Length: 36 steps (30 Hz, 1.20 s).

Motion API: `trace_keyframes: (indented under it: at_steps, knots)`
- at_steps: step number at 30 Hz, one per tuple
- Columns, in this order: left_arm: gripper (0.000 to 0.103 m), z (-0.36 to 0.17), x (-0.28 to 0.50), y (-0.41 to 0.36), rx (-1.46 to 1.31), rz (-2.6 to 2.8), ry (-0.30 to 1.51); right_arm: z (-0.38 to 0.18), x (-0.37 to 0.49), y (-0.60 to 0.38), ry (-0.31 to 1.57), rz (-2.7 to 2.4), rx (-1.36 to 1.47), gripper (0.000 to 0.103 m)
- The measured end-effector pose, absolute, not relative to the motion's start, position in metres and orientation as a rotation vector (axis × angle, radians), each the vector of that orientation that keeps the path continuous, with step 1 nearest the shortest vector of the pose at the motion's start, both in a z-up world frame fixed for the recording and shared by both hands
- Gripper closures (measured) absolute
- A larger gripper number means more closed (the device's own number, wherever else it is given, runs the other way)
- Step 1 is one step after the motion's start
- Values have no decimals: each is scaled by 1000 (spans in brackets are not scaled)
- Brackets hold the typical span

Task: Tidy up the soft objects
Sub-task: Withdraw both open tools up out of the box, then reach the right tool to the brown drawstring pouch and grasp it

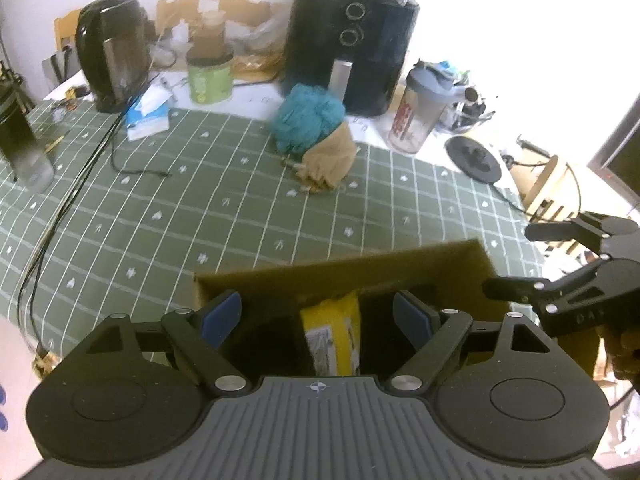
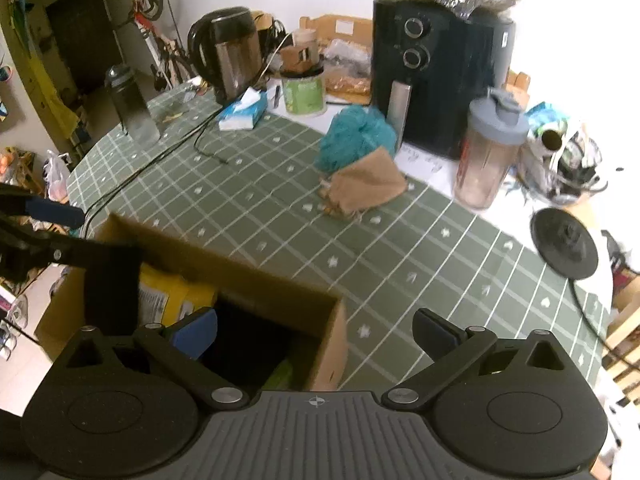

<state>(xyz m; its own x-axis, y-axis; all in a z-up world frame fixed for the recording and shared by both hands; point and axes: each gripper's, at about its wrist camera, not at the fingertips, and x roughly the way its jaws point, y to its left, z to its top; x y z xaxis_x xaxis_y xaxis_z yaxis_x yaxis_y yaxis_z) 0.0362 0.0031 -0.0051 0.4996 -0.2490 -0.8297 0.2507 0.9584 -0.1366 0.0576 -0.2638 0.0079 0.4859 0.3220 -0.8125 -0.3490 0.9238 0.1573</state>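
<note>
An open cardboard box (image 1: 360, 268) stands on the green checked tablecloth near the front edge, with a yellow packet (image 1: 332, 332) inside it. My left gripper (image 1: 318, 316) hangs open over the box, its blue pads well clear of the packet on both sides. My right gripper (image 2: 316, 332) is open too, one finger over the box (image 2: 240, 268) and the other over the cloth beside it. Farther back lie a teal mesh pouf (image 1: 308, 116) and a tan cloth pouch (image 1: 330, 156), touching each other. The right gripper (image 1: 520, 260) also shows beside the box's right end.
At the back stand a black air fryer (image 1: 352, 40), a kettle (image 1: 112, 52), a green tub (image 1: 210, 80), a tissue pack (image 1: 148, 114) and a shaker bottle (image 1: 420, 112). Black cables (image 1: 80, 176) cross the left side. A black round base (image 2: 564, 244) sits at the right.
</note>
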Motion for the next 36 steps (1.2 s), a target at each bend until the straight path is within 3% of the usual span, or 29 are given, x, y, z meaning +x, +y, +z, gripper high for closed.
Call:
trace_keyframes:
  at_steps: [16,36]
  knots:
    - [19,20,89,1,32,-358,888,23,119,-276,915,332,-58,0]
    - [19,-3,121,23,61,-388,912,-38,169,-273,943,396,-80,0]
